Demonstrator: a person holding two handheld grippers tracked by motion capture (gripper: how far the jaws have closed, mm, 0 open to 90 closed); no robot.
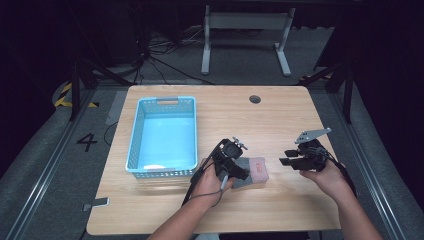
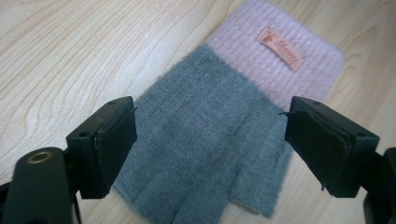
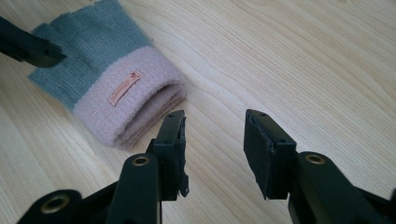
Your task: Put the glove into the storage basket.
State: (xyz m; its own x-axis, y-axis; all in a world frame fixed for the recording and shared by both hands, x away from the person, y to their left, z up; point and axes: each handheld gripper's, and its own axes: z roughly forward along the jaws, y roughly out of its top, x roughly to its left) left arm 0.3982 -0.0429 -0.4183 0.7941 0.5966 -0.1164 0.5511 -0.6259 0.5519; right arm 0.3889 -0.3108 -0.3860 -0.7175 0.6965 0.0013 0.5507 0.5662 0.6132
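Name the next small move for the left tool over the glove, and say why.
Probably lower the left tool and close on the glove: its jaws stand open, straddling the grey knit part, which lies flat on the table. The right tool is open beside the pink cuff.

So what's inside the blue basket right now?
The blue basket shows mostly its bare floor, with one pale, flat patch near the front wall; what that patch is cannot be told. The near wall hides the strip of floor right behind it.
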